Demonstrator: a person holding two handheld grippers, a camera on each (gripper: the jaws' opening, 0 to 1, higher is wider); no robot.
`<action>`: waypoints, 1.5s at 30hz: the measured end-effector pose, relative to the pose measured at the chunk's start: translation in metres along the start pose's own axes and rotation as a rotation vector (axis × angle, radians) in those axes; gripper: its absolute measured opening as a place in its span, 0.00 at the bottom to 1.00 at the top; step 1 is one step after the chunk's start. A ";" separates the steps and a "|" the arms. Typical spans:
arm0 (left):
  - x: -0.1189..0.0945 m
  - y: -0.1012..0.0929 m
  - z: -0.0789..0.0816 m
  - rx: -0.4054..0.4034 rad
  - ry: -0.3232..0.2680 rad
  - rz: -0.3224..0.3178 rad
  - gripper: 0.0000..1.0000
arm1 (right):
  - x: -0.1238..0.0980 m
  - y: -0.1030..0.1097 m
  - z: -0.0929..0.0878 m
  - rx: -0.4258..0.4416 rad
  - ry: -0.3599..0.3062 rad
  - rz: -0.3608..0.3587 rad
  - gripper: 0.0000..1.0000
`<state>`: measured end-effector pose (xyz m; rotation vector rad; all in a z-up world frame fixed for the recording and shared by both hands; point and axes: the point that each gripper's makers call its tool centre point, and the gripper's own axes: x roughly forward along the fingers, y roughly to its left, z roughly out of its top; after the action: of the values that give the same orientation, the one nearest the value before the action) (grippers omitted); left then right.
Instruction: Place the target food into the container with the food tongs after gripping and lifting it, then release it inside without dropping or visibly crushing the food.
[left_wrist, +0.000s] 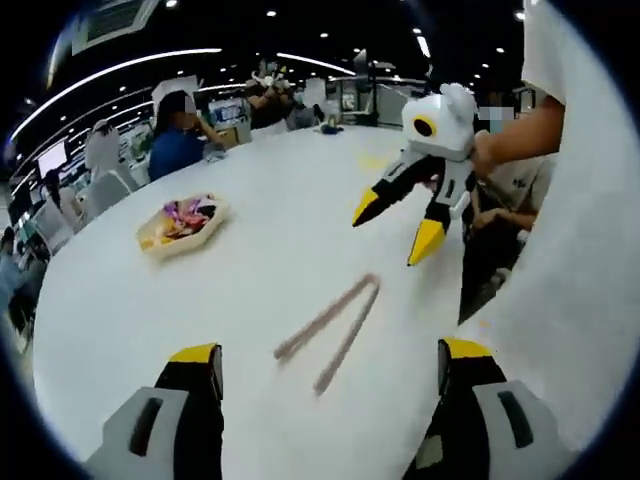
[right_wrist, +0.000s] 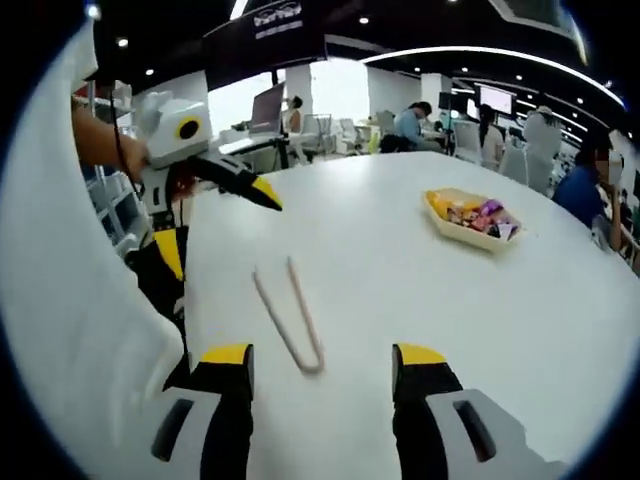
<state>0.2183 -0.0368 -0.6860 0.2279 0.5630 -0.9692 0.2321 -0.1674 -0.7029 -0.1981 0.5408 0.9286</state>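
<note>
Pink food tongs (left_wrist: 330, 330) (right_wrist: 290, 312) lie flat on the round white table (left_wrist: 230, 300) (right_wrist: 440, 300), arms spread, free of both grippers. A pale yellow tray (left_wrist: 150, 240) (right_wrist: 440, 222) of colourful wrapped food sits farther out on the table. My left gripper (left_wrist: 330, 353) is open just short of the tongs, and from the other side it appears as the left gripper (right_wrist: 218, 222), hovering with jaws apart. My right gripper (right_wrist: 322, 355) is open with the tongs' hinged end between its jaws. Across the table the right gripper (left_wrist: 395, 228) hangs open above the surface.
A person's white sleeve (left_wrist: 580, 260) (right_wrist: 70, 300) fills one side of each view, with a hand (left_wrist: 490, 150) on the right gripper. Several people sit at the table's far edge (left_wrist: 180, 140) (right_wrist: 590, 180) and at desks behind.
</note>
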 end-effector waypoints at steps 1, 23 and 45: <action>-0.002 0.004 0.004 -0.025 -0.030 0.028 0.96 | -0.001 -0.001 0.005 0.017 -0.023 -0.018 0.65; -0.084 0.019 0.006 -0.138 -0.262 0.254 0.99 | -0.060 -0.008 0.035 0.260 -0.246 -0.362 0.97; -0.123 -0.010 -0.033 -0.128 -0.227 0.330 0.99 | -0.068 0.020 0.019 0.365 -0.254 -0.375 0.96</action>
<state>0.1451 0.0597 -0.6456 0.0896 0.3625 -0.6255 0.1900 -0.1962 -0.6496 0.1452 0.4094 0.4696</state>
